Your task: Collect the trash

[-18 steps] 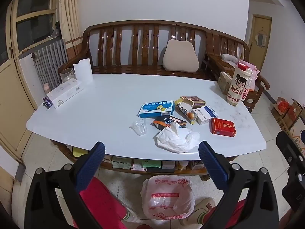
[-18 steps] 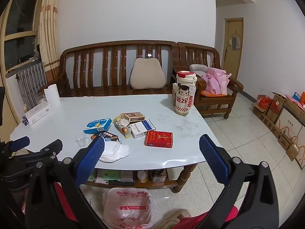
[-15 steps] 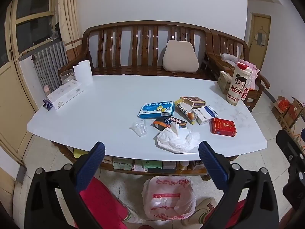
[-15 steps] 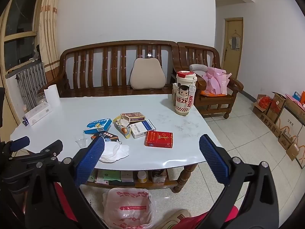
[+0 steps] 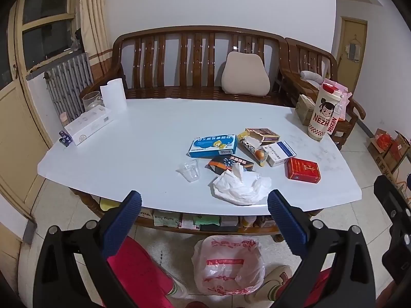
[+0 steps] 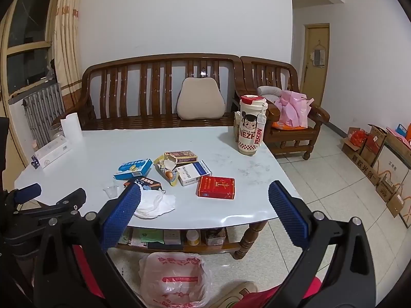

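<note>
On the white table (image 5: 143, 138) lies a cluster of trash: a crumpled white tissue (image 5: 240, 186), a clear plastic cup (image 5: 190, 171), a blue box (image 5: 213, 145), a black-orange packet (image 5: 230, 164), a torn yellow wrapper (image 5: 253, 146), a white-blue box (image 5: 280, 152), a brown box (image 5: 262, 134) and a red box (image 5: 303, 170). A plastic-lined bin (image 5: 228, 264) stands on the floor under the table's near edge. My left gripper (image 5: 204, 220) is open and empty, short of the table edge. My right gripper (image 6: 204, 213) is open and empty, in front of the tissue (image 6: 154, 202) and red box (image 6: 216, 187).
A tall NEZHA tumbler (image 5: 324, 114) stands at the table's right end; a paper roll (image 5: 113, 97), a glass (image 5: 91, 100) and a long white box (image 5: 88, 124) stand at the left end. A wooden bench (image 5: 200, 59) lies behind. Cardboard boxes (image 6: 377, 159) line the right wall.
Both views have shifted only slightly; the left gripper has drifted a little. Both grippers stay open and nothing on the table has moved.
</note>
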The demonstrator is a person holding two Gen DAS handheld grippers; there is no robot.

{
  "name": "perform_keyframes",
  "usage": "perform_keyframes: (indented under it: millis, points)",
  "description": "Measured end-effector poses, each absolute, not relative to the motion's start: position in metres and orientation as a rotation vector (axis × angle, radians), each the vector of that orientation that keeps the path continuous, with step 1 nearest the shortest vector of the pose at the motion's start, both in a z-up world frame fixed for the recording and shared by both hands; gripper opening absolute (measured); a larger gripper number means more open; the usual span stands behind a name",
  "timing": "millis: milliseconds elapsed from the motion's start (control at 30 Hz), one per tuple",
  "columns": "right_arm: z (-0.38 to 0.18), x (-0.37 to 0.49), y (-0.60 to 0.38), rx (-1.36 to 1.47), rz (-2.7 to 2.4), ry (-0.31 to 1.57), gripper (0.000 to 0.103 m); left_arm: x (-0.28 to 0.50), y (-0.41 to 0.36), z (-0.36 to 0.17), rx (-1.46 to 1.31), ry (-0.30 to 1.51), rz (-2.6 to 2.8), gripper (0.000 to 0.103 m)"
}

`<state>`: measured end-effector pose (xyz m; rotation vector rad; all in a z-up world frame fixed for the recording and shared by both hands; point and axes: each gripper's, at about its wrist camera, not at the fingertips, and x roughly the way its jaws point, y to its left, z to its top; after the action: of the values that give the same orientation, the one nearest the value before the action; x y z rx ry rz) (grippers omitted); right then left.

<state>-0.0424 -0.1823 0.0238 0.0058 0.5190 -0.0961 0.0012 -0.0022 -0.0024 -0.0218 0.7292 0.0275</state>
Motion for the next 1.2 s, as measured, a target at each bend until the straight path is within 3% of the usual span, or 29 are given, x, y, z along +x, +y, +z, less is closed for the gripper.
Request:
perform_keyframes:
  millis: [1200]
  points:
    - [0.0226,-0.0434,-0.1800,0.005,-0.089,0.516,0.098,0.0012,0.0052,-0.0005,-0.032,0.734,0.043,0.096]
